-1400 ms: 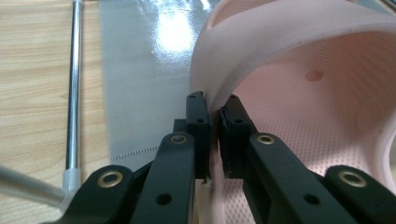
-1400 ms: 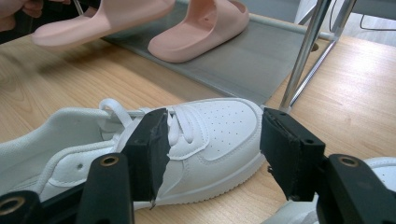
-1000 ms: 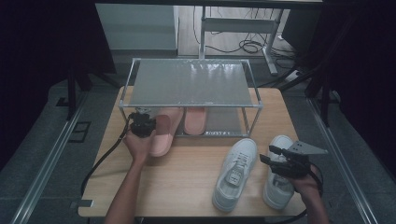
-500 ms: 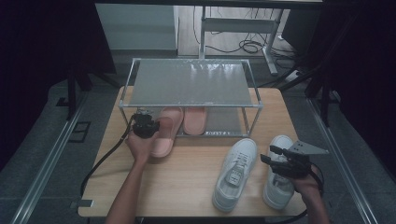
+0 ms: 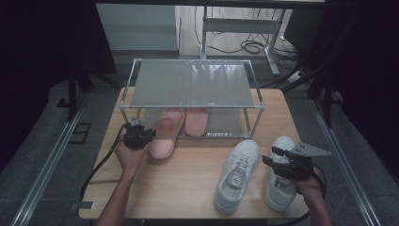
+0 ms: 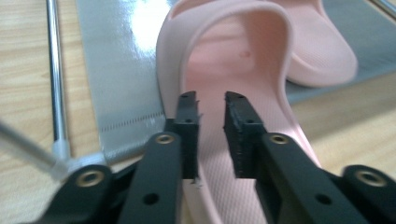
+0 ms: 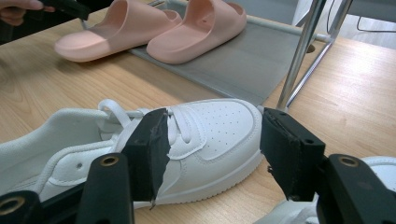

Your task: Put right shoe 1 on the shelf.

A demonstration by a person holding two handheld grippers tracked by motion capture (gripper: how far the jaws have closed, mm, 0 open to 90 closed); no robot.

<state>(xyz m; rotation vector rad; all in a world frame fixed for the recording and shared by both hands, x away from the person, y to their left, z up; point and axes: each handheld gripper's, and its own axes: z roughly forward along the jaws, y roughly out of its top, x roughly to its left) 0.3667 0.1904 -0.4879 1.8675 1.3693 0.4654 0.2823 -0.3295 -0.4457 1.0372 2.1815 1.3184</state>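
Clearly, the left gripper (image 6: 211,135) is just behind the heel of the left pink slipper (image 5: 165,132). Its jaws have just been closing, a narrow gap remains and nothing is pinched. A push could skew this smooth slipper, half on the rack's lower shelf (image 5: 226,123). The right gripper (image 7: 212,154) is spread around the white sneaker (image 5: 236,173) on the table (image 5: 188,183), apart.

Your right claw (image 7: 212,154) stands open, jaws flanking a white sneaker (image 7: 187,144) on the tabletop (image 7: 364,102). Toward eleven o'clock, two pink slippers (image 7: 154,28) lie side by side at the rack's grey shelf (image 7: 243,70).
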